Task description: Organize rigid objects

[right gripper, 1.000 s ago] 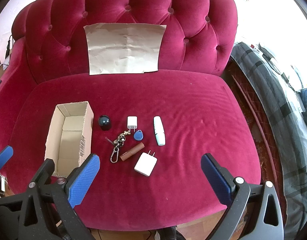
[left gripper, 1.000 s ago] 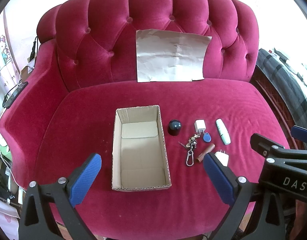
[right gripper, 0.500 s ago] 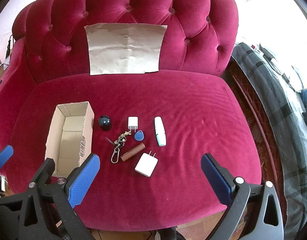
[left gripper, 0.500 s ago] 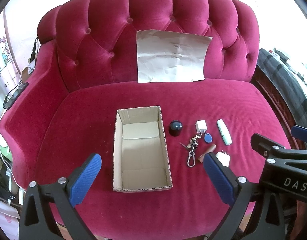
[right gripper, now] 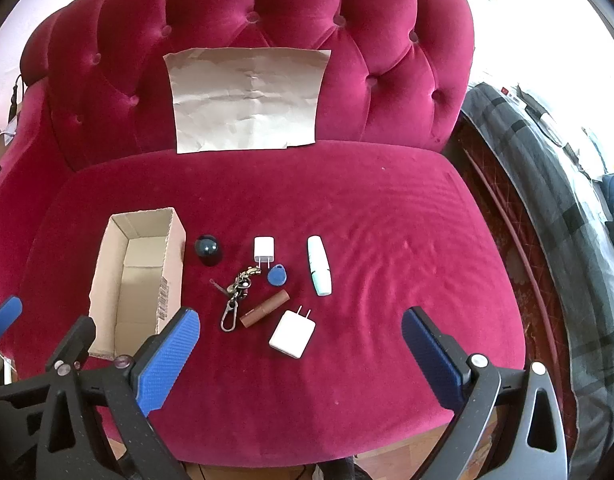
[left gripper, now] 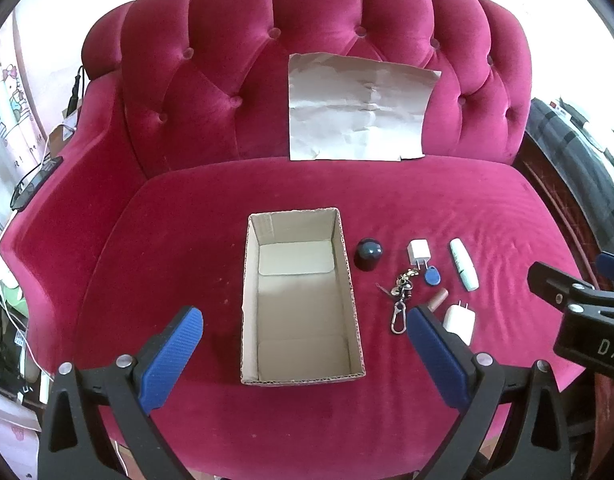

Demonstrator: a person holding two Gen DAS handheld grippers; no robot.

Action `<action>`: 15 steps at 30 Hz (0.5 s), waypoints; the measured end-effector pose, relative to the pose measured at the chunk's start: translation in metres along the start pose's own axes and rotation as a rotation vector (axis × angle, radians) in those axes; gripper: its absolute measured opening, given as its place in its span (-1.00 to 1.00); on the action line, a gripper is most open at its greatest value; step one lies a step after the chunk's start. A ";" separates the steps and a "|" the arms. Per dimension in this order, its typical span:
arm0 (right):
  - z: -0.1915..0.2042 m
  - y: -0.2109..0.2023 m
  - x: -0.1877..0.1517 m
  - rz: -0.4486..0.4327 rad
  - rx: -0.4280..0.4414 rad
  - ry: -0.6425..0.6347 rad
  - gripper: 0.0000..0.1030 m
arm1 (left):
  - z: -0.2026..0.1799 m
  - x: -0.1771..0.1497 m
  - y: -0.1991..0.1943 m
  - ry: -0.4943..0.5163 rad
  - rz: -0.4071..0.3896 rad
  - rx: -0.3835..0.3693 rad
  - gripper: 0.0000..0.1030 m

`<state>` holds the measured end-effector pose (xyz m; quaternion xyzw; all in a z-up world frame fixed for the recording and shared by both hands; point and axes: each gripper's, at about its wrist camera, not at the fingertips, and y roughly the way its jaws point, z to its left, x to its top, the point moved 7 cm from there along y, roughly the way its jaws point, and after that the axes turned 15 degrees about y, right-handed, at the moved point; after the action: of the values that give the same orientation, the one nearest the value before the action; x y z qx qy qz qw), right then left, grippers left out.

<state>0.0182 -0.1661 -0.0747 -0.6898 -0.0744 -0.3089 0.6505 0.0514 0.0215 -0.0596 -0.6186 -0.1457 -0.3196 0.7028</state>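
Cardboard box (left gripper: pixel 303 300) sits open-topped on the seat of a crimson tufted sofa (left gripper: pixel 447 208), its long side running front to back, with nothing visible inside but its own folded bottom flaps. Just to its right the small rigid objects lie scattered on the velvet — a dark round cap (right gripper: pixel 208 249) nearest the box, then a small white plug adapter (right gripper: pixel 264 251), a blue key fob (right gripper: pixel 278 275) touching a keyring with a carabiner clip (right gripper: pixel 236 295), and a pale green-white tube (right gripper: pixel 319 265) furthest right. Nearer the front edge lie a brown cylinder (right gripper: pixel 264 309) and, just beside it, a larger white charger (right gripper: pixel 292 334) with its two prongs pointing toward the backrest.

A creased sheet of brown paper (left gripper: pixel 359 110) leans against the backrest, well apart from everything else.

Left gripper (left gripper: pixel 303 350) hovers above the seat front with its blue-padded fingers spread wide either side of the box, gripping nothing. Right gripper (right gripper: pixel 299 350) hangs likewise — wide apart, empty, the larger charger lying between and just beyond its fingers.
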 end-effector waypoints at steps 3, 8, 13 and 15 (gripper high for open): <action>0.000 0.003 0.001 0.000 0.007 0.002 1.00 | 0.003 0.000 0.003 -0.005 -0.005 -0.013 1.00; -0.005 0.019 0.002 0.020 0.009 0.017 1.00 | 0.016 -0.009 0.021 -0.007 0.030 0.008 1.00; -0.008 0.042 0.000 0.048 -0.015 0.015 1.00 | 0.030 -0.018 0.042 -0.008 0.058 0.014 1.00; -0.010 0.052 -0.002 0.059 -0.031 0.012 1.00 | 0.035 -0.021 0.049 -0.002 0.072 0.031 1.00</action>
<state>0.0395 -0.1820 -0.1209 -0.7000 -0.0452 -0.2947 0.6489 0.0736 0.0620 -0.1038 -0.6128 -0.1289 -0.2911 0.7233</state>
